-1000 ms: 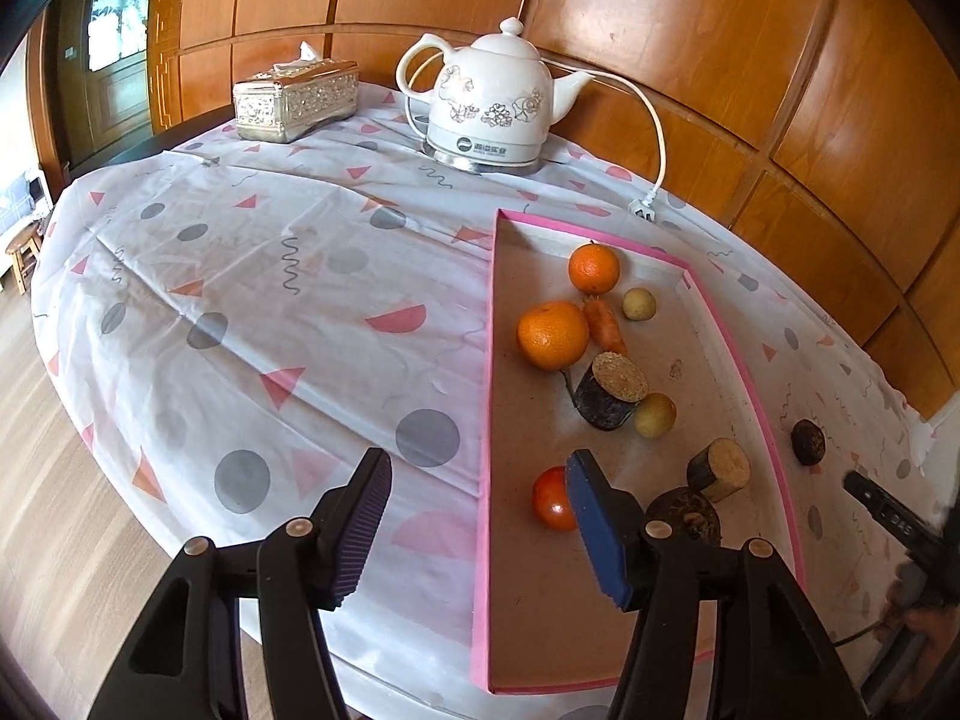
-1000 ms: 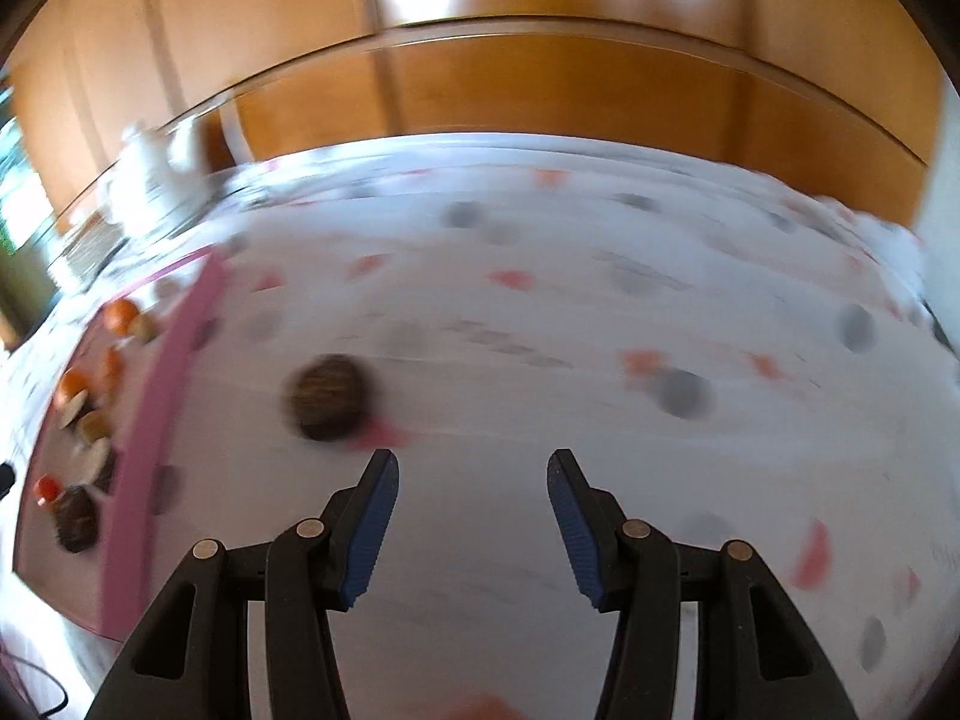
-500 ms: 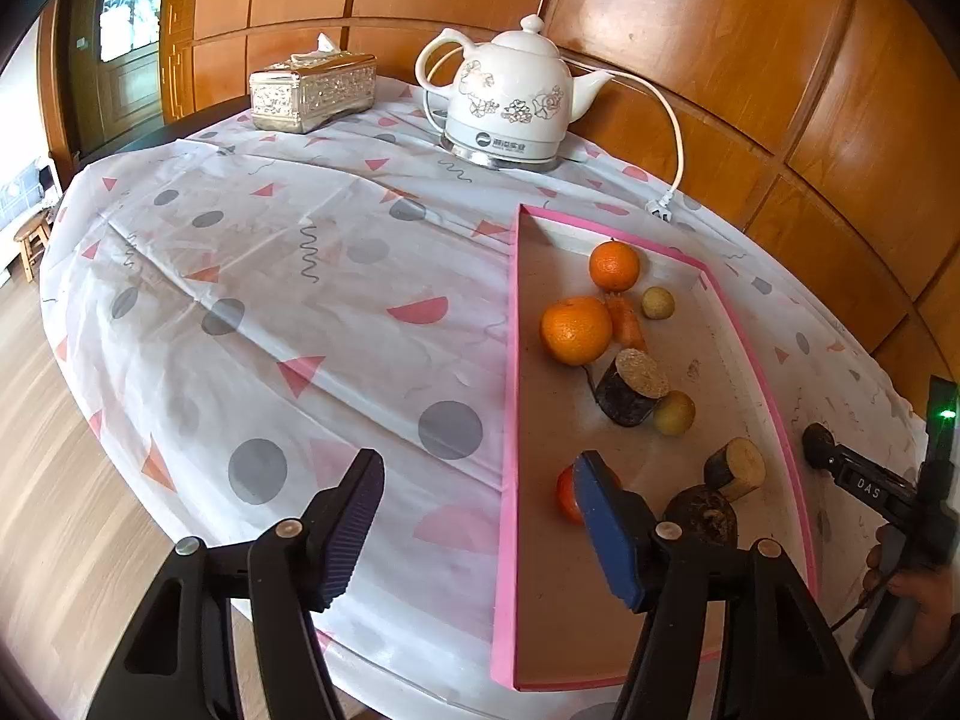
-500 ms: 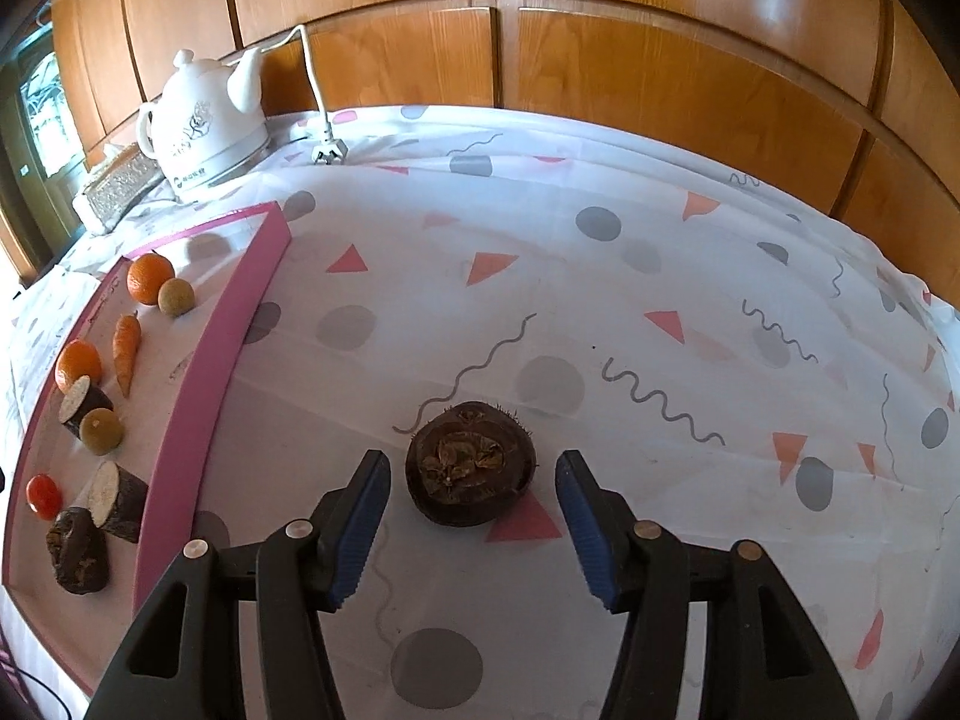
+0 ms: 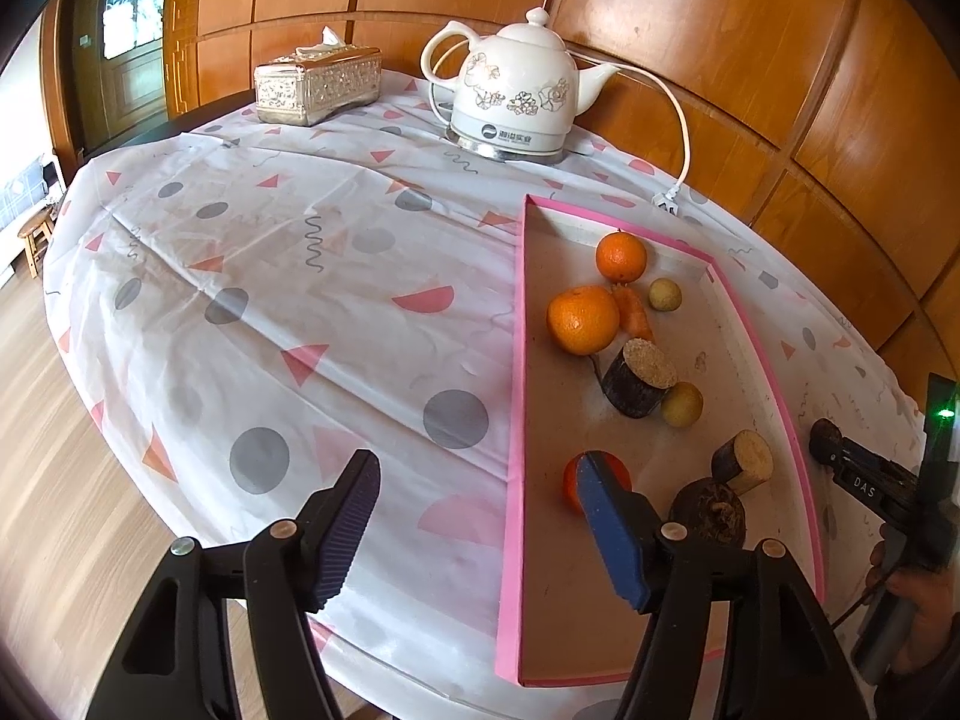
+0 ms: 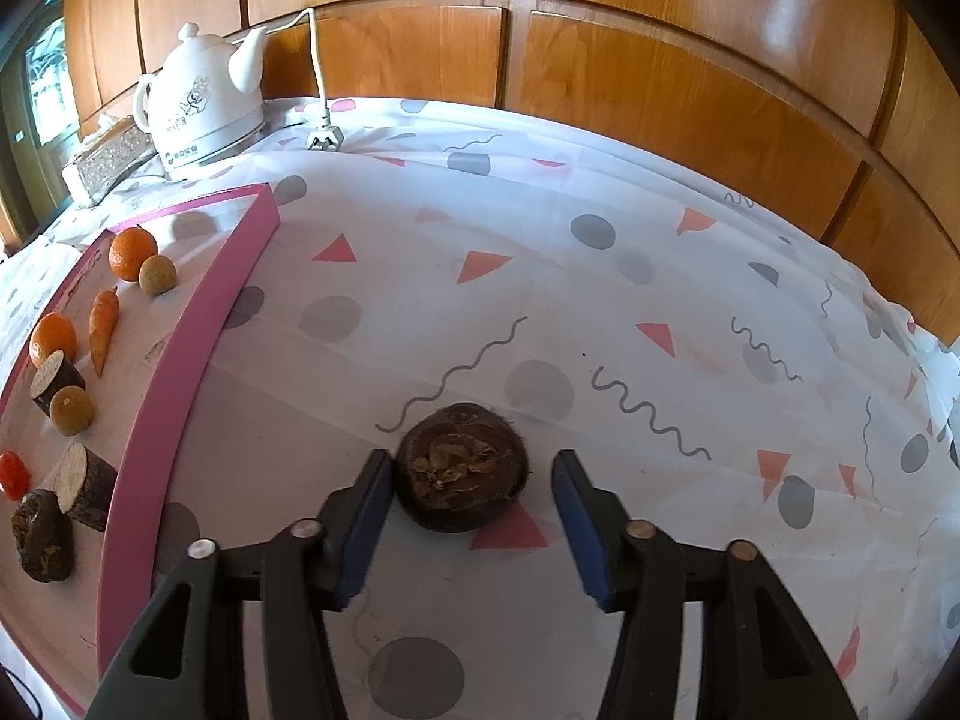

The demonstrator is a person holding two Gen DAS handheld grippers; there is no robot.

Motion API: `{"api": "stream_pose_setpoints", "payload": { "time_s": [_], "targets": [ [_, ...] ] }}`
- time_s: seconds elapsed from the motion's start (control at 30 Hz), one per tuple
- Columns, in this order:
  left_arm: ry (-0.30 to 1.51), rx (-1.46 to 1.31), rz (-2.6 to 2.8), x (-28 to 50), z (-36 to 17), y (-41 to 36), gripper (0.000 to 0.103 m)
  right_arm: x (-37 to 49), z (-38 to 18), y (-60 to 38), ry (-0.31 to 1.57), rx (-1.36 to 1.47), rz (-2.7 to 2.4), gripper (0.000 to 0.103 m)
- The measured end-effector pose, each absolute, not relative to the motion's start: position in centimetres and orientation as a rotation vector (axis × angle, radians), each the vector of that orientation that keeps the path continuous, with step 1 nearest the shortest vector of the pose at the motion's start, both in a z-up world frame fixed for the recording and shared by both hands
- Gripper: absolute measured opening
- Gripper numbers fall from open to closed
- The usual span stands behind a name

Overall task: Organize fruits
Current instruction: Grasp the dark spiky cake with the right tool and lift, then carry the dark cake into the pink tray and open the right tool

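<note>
Two tongs unclenched | right tongs point(image 6: 468, 525) closing around taro point(image 6: 462, 474) | dotted tablecloth point(image 6: 600, 324), wood-panelled wall point(image 6: 660, 60)

Two oranges point(image 5: 621, 255), two longans point(image 5: 665, 294), one carrot point(image 6: 102, 324), one tomato point(image 6: 12, 472), one kettle point(image 5: 510, 96).

The tabletop point(image 5: 252, 276) wears a white cloth printed with grey dots, pink triangles and squiggles. Directly on it lie a pink-rimmed tray point(image 5: 515, 360), a white ceramic kettle point(image 5: 513, 96) on its base, its loose plug point(image 6: 324, 138) — cord trailing — an ornate tissue box point(image 5: 318, 84), and a dark, hairy taro point(image 6: 461, 468) outside the tray.
</note>
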State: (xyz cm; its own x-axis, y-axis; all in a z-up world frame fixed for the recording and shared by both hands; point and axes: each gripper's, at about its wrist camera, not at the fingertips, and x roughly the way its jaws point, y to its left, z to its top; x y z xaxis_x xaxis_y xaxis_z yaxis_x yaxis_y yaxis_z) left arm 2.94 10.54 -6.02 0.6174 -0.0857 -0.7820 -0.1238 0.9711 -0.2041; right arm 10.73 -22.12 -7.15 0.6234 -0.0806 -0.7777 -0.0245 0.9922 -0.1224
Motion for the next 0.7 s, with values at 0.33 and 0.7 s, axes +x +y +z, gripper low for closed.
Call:
{"api": "stream_pose_setpoints", "payload": {
  "time_s": [0.33, 0.7],
  "targets": [
    [0.907, -0.249, 0.022, 2.8, -5.9, 10.5, 0.069, 10.8, -7.1, -22.3, 0.898, -0.114, -0.014, 0.046],
    [0.897, -0.257, 0.030, 2.4, -5.4, 10.8, 0.069, 9.6, -7.1, -22.4, 0.906, -0.077, 0.027, 0.046]
  ]
}}
